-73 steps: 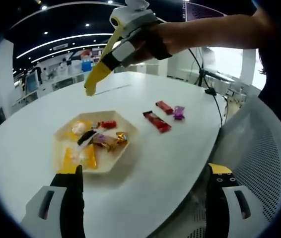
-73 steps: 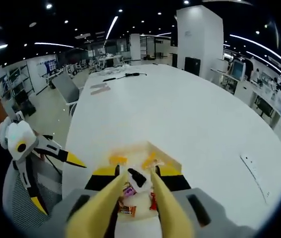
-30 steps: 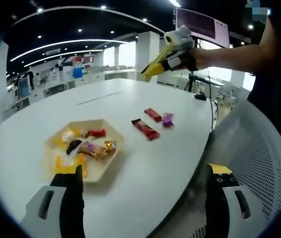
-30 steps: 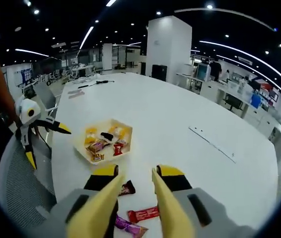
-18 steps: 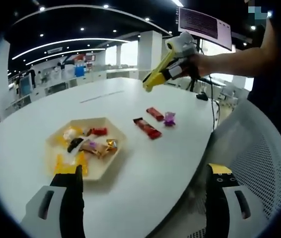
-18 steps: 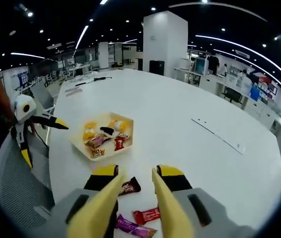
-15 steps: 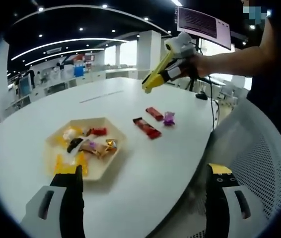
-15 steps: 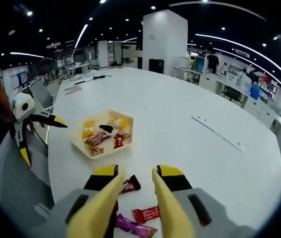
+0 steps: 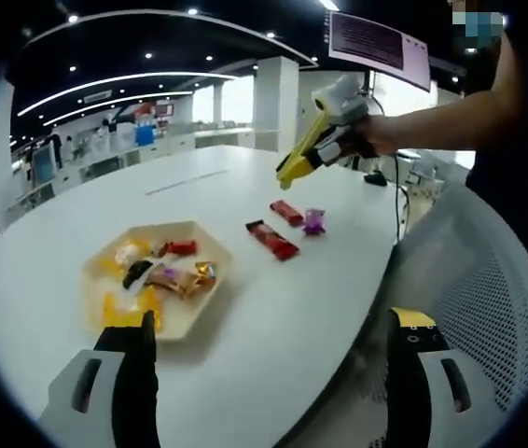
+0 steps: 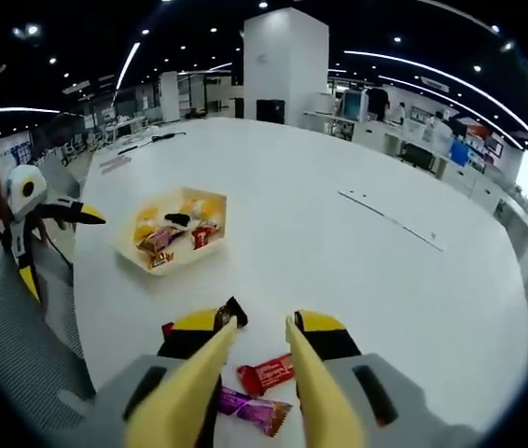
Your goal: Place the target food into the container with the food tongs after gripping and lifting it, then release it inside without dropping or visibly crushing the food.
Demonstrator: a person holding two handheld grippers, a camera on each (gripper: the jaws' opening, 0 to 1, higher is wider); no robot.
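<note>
A beige hexagonal tray (image 9: 182, 323) (image 10: 206, 201) on the white table holds several wrapped sweets. Three loose sweets lie to its right: a dark red bar (image 9: 272, 239) (image 10: 230, 313), a red wrapper (image 9: 287, 213) (image 10: 268, 373) and a purple sweet (image 9: 313, 221) (image 10: 251, 407). My right gripper (image 10: 259, 329) (image 9: 286, 176), with yellow tong jaws, hovers above these three, open with nothing between its jaws. My left gripper (image 9: 271, 322) (image 10: 51, 238) stands wide open at the table's near edge, beside the tray, holding nothing.
A white mesh chair (image 9: 488, 308) stands against the table's edge by the left gripper. A person's arm (image 9: 432, 112) holds the right gripper. A flat strip (image 10: 390, 221) lies farther out on the table. Desks and a pillar (image 10: 278, 65) stand beyond.
The right gripper has moved from over the tray to above the three loose sweets and come lower. The left gripper has stayed open in place.
</note>
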